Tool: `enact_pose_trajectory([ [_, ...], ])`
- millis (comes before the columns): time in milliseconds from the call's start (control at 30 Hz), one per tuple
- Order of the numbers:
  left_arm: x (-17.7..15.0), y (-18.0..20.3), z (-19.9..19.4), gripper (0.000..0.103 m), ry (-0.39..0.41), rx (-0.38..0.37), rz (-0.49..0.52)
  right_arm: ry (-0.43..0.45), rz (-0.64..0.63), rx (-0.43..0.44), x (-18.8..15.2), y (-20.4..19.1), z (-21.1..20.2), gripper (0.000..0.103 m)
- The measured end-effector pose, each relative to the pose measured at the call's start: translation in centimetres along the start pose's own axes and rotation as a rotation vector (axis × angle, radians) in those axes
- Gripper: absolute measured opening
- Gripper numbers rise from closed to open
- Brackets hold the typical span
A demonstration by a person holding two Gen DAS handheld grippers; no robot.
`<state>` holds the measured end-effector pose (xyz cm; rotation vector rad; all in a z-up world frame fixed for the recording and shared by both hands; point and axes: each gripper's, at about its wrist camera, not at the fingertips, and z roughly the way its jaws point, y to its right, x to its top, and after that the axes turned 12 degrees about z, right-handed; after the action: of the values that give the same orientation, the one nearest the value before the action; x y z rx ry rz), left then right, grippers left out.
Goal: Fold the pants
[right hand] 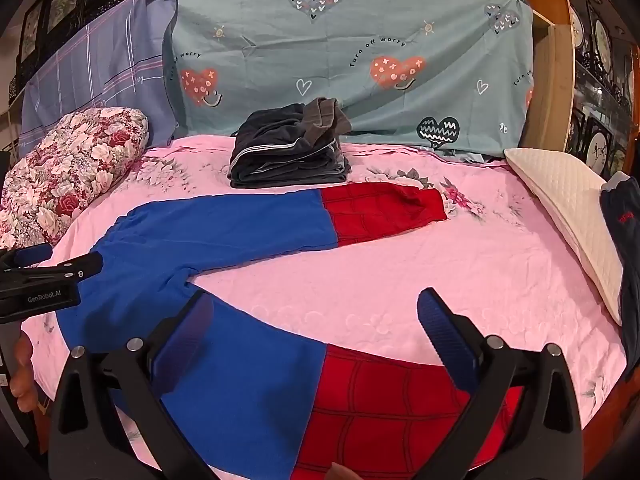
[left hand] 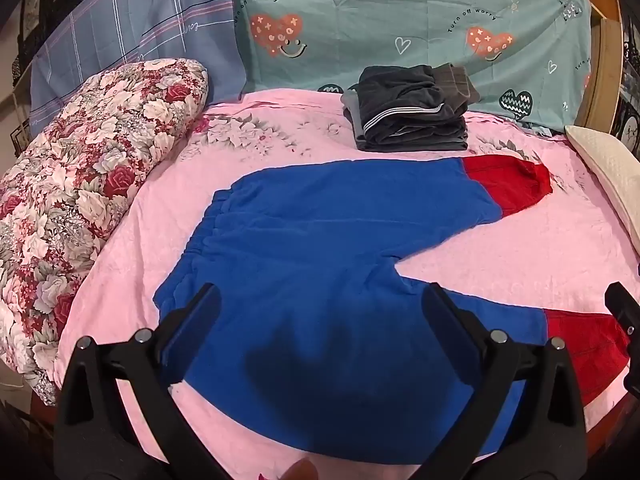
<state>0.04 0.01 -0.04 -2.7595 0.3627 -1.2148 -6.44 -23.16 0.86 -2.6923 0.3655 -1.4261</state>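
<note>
Blue pants (left hand: 312,240) with red web-patterned lower legs lie spread flat on the pink bed sheet (left hand: 520,248), waistband to the left, legs splayed to the right. My left gripper (left hand: 320,308) is open and empty, hovering over the seat and near leg. My right gripper (right hand: 316,320) is open and empty above the near leg (right hand: 360,400), where blue meets red. The far leg's red cuff (right hand: 384,208) lies near the back. The left gripper also shows at the left edge of the right wrist view (right hand: 44,276).
A stack of folded dark clothes (left hand: 408,112) sits at the back of the bed. A floral quilt roll (left hand: 80,184) lies at the left, a cream pillow (right hand: 572,216) at the right with a dark garment (right hand: 624,240) beside it. Patterned sheets hang behind.
</note>
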Motion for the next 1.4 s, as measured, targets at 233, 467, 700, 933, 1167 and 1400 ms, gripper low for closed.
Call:
enact_pose_trajectory([
  [233,-0.4,-0.8,0.3,0.101,-0.005,-0.015,0.012,-0.012,-0.002,0.004,-0.1,0.2,0.1,0.102],
  [467,-0.2,-0.1,0.2,0.101,-0.003,0.003,0.002,-0.010,0.004,0.011,0.3,-0.1,0.2,0.102],
  [700,-0.4,-0.4,0.3,0.101,-0.007,0.002,-0.007,-0.007,-0.004,0.031,-0.1,0.2,-0.2,0.102],
  [933,-0.5,-0.7,0.6,0.101,-0.012,0.002,-0.011,-0.016,-0.014,0.041,-0.3,-0.1,0.0,0.102],
  [1167,-0.6,-0.7,0.6,0.101,-0.013,0.003,-0.011,-0.024,-0.019,0.043,-0.5,-0.3,0.1,0.102],
  [1400,-0.7,-0.8,0.7,0.101,-0.013,0.001,-0.012,-0.029,-0.024,0.046,-0.7,-0.5,0.2,0.102],
])
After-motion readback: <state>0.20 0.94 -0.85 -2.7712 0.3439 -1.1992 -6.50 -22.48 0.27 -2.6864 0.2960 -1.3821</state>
